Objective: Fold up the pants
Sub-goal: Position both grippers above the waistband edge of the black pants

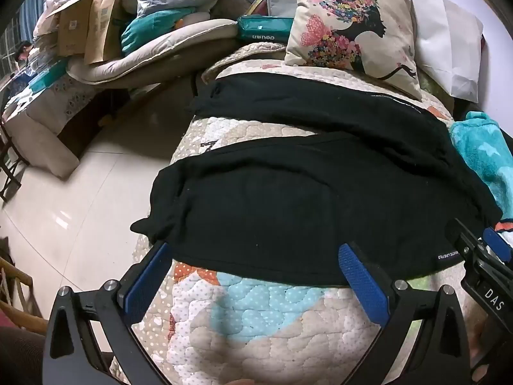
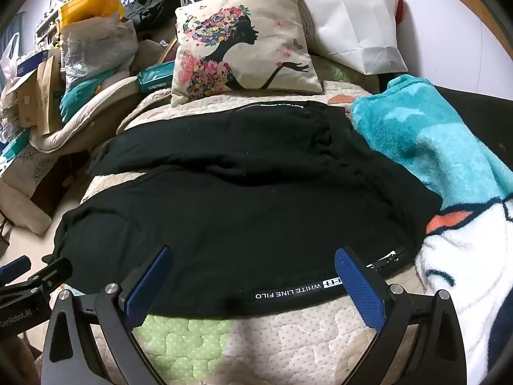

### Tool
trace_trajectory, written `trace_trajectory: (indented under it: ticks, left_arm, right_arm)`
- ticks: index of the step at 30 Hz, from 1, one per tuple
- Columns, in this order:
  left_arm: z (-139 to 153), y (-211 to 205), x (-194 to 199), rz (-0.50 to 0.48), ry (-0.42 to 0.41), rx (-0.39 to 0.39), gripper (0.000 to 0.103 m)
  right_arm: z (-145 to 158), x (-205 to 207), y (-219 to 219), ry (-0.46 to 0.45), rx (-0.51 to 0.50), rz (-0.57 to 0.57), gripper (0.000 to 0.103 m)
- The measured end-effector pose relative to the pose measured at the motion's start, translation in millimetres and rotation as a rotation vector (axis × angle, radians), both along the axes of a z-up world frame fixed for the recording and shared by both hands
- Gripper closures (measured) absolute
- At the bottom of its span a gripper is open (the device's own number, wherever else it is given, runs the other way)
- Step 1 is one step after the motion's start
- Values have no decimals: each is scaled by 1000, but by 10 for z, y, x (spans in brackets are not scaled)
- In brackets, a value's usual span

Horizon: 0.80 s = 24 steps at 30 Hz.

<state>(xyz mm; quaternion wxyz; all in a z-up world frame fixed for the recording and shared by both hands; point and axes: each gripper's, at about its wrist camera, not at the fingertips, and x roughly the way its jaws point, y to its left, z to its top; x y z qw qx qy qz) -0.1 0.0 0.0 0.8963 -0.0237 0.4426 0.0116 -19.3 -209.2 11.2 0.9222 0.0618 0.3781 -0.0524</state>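
Observation:
Black pants (image 1: 288, 199) lie spread across a quilted patchwork bed cover (image 1: 256, 314), legs apart and running to the left. They also show in the right wrist view (image 2: 240, 211), with a white-lettered label (image 2: 296, 289) on the near edge. My left gripper (image 1: 256, 256) is open, its blue pads at the near edge of the near leg. My right gripper (image 2: 253, 263) is open over the near edge by the label, holding nothing. The right gripper shows at the right edge of the left wrist view (image 1: 481, 256).
A floral cushion (image 2: 243, 45) and a white paper bag (image 2: 352, 22) lie behind the pants. A turquoise and white fleece blanket (image 2: 449, 166) lies to the right. Piled boxes, bags and bedding (image 1: 128, 32) stand at the left, with pale tiled floor (image 1: 80, 199) below.

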Motion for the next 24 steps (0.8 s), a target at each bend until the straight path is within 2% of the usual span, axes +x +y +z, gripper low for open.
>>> trace_trajectory:
  ticks: [9, 11, 18, 24]
  left_arm:
    - [-11, -1, -17, 0, 4, 1, 0]
    - [-86, -17, -11, 3, 13, -8, 0]
    - [-232, 49, 80, 21, 94, -45, 0]
    - [-386, 52, 115, 30, 163, -25, 0]
  right_arm:
    - [24, 6, -6, 4, 1, 0, 0]
    - [3, 11, -10, 5, 1, -1, 0]
    - [-64, 1, -35, 15, 6, -10, 0]
    - [-63, 27, -64, 34, 12, -14, 0]
